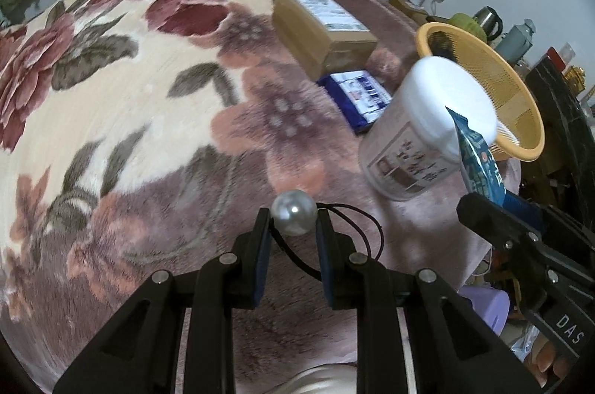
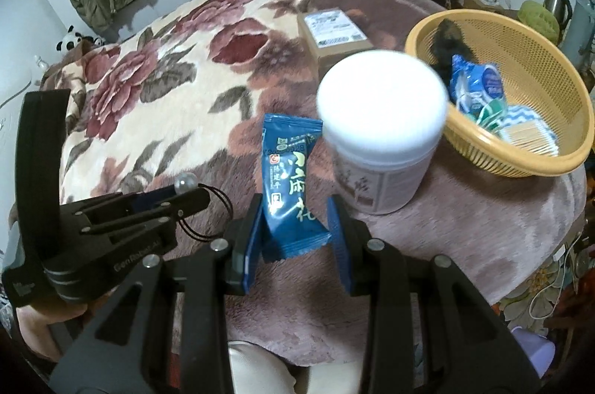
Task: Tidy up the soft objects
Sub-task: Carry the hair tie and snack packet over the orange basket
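**Both claws loaded above the bed, basket at 2 o'clock**

Clearance: The bed blanket (image 1: 156, 103) is bare floral plush from 9 to 12 o'clock in both wrist views. The bed's edge drops away at 4 o'clock, under the basket (image 2: 557, 167), which sits right at that edge. Obstacles cluster from 12 to 2 o'clock: a cardboard box (image 1: 323, 29), a flat blue packet (image 1: 359, 98) just beside it, and a white-lidded jar (image 2: 383, 130) standing upright between the box and the basket.

Left claw (image 1: 293, 230): clenched on the pearl bead (image 1: 293, 212) of a hair tie. The bead sits between the fingertips; the black elastic loop (image 1: 366, 230) hangs out toward 3 o'clock.

Right claw (image 2: 295, 219): grasping a blue snack sachet (image 2: 292, 182), clamped at its lower half. The sachet stands nearly upright, its top edge toward 12 o'clock, just beside the jar at 1 o'clock. The left claw appears at 9 o'clock in the right wrist view, near but apart.

Container: The basket is yellow mesh plastic. Inside lie a dark fuzzy item (image 2: 448, 38), a blue pouch (image 2: 479, 85), green-and-white packets (image 2: 491, 113) and a pale flat bundle (image 2: 528, 137).
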A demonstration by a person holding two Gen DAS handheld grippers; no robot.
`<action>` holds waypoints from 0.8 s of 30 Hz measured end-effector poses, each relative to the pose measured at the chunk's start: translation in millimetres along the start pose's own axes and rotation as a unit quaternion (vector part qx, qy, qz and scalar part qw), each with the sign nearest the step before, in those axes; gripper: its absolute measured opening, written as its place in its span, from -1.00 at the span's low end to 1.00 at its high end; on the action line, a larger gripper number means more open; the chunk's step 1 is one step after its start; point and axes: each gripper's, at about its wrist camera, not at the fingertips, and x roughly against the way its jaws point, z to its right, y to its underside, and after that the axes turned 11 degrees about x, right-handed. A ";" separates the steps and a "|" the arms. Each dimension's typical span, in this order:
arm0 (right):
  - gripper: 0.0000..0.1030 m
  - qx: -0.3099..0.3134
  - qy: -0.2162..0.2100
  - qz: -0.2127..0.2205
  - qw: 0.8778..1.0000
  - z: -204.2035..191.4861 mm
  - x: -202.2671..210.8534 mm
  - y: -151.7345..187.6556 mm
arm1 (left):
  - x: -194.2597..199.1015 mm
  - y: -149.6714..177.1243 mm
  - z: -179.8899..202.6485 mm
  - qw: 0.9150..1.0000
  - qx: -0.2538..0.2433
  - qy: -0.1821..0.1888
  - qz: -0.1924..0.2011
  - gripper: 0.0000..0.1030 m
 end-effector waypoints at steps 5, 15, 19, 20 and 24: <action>-0.33 -0.011 0.007 0.015 1.000 13.3 11.4 -6.5 | 4.4 -7.4 21.7 1.000 -0.016 0.006 0.007 -0.56; -0.33 -0.028 0.024 0.031 0.999 44.8 29.1 -13.0 | 9.4 -20.0 60.6 0.999 -0.045 0.018 0.017 -0.56; -0.33 -0.033 0.029 0.037 0.998 55.7 34.0 -15.9 | 10.7 -24.8 73.6 0.998 -0.054 0.022 0.022 -0.56; -0.33 -0.034 0.030 0.038 0.998 57.6 34.5 -16.8 | 11.0 -25.7 75.6 0.998 -0.055 0.022 0.022 -0.56; -0.33 -0.040 0.034 0.042 0.998 69.3 38.1 -19.5 | 14.8 -31.8 86.3 0.998 -0.057 0.031 0.027 -0.56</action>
